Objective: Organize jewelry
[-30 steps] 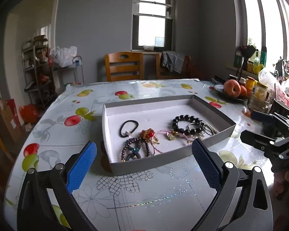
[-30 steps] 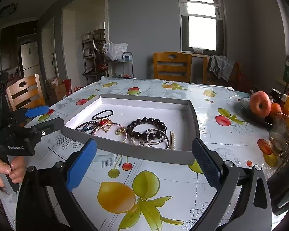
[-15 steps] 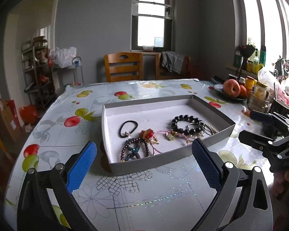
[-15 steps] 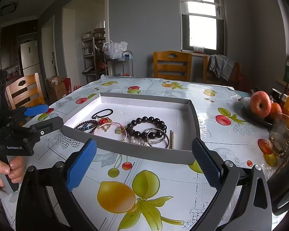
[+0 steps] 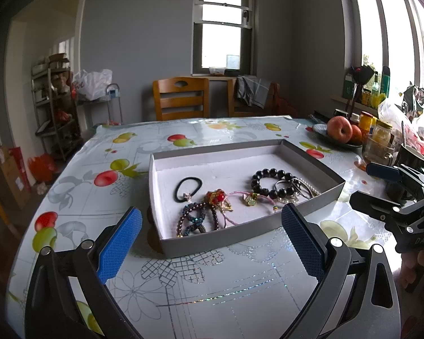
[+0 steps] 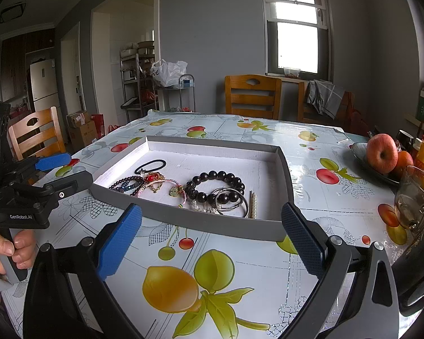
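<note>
A shallow grey tray (image 5: 311,212) (image 6: 285,175) with a white floor sits mid-table. In it lie a black hair tie (image 5: 188,188) (image 6: 151,166), a dark purple bead bracelet (image 5: 195,220) (image 6: 127,183), a red and gold charm piece (image 5: 216,197) (image 6: 152,178), a pink cord bracelet (image 5: 250,197) (image 6: 175,190), a black bead bracelet (image 5: 270,182) (image 6: 214,186), silver bangles (image 5: 294,188) (image 6: 230,202) and a pearl strand (image 6: 253,204). My left gripper (image 5: 210,243) is open and empty in front of the tray's near left corner. My right gripper (image 6: 212,240) is open and empty in front of the tray's near right side.
The table has a glossy fruit-print cloth (image 6: 183,282). A plate of apples (image 5: 339,130) (image 6: 381,152), a glass mug (image 6: 415,197) and jars (image 5: 381,132) stand at the right edge. Wooden chairs (image 5: 181,99) (image 6: 36,132) stand at the far side and the left.
Almost nothing has changed. Both grippers stay open and hover in place, with only a slight drift of the view.
</note>
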{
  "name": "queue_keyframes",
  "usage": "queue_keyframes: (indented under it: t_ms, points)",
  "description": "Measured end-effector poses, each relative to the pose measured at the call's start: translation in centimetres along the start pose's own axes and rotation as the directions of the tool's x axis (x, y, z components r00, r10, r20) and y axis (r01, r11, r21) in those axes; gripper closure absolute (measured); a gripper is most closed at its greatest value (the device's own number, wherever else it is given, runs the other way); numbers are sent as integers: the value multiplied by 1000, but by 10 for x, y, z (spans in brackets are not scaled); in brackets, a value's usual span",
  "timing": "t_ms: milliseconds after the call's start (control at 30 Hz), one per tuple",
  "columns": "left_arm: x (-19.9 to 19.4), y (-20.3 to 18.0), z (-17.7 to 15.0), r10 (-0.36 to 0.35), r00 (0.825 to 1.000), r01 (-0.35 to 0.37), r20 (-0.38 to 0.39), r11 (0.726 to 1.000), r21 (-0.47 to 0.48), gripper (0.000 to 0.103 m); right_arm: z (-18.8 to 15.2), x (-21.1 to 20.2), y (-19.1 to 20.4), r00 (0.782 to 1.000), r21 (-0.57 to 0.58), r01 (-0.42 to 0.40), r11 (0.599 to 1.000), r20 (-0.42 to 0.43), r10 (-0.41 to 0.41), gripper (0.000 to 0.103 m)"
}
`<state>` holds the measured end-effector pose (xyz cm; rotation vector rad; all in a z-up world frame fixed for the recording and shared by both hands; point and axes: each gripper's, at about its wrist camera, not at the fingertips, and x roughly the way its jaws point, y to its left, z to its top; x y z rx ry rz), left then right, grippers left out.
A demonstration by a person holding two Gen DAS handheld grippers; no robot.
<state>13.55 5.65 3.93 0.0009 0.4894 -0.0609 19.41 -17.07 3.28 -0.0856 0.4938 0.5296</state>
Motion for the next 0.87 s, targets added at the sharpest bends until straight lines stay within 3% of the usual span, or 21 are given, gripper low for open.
queue_keyframes:
  t_ms: [867]
  points:
    - [-1, 0, 0, -1, 1000, 1, 1, 1000, 1, 5, -1, 1, 0, 1000, 0, 1, 1000, -3, -1, 5]
